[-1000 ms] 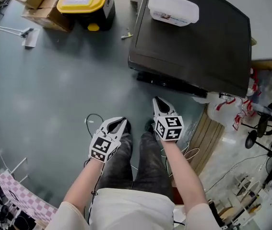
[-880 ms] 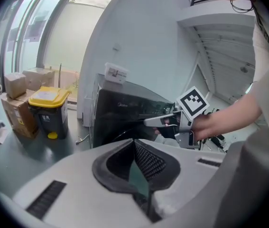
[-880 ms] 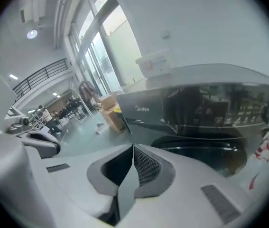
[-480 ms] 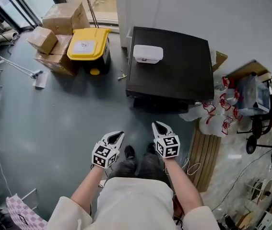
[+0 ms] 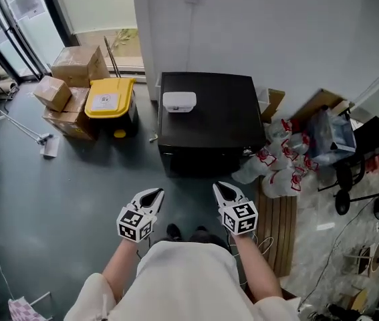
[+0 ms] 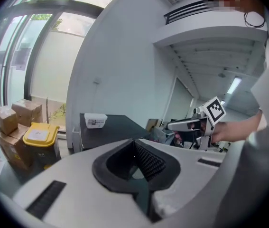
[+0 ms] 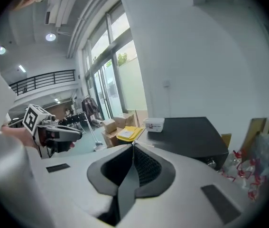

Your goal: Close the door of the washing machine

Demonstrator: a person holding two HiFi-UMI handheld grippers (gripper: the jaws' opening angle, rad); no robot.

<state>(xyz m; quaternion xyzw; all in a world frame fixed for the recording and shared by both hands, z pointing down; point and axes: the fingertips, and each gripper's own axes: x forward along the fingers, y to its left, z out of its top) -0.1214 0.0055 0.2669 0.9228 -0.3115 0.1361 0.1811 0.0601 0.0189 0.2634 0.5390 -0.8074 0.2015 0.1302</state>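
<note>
Grippers both clenched on nothing: left gripper point(image 5: 150, 194) and right gripper point(image 5: 221, 188) are held out level before my body, side by side and apart. In each gripper's own view the ribbed pads meet in a closed seam with no object between them. Neither touches the machine; I judge them parked because no step is in hand.

Washing machine point(image 5: 209, 119) is the black box on the grey floor point(image 5: 75, 179), backed against the white wall point(image 5: 276, 25), ahead of me and well clear of both tools. A white tub point(image 5: 179, 101) sits on its lid. From the head view no door leaf swings out from the front edge, so I judge the door already shut. The angle is steep and the front face shows only as a dark strip.

Head view alone gives the layout:
- a yellow bin point(image 5: 109, 99) and cardboard boxes point(image 5: 75, 65) to the machine's left
- red-and-white plastic bags point(image 5: 276, 169) and wooden slats point(image 5: 277, 223) to its right

Right gripper view adds the machine's side, seen low, with a small knob point(image 7: 213, 163) near its front corner, and the other tool beside it. Left gripper view shows the machine's top and the tub point(image 6: 95, 120) from the opposite flank, but not the front.
</note>
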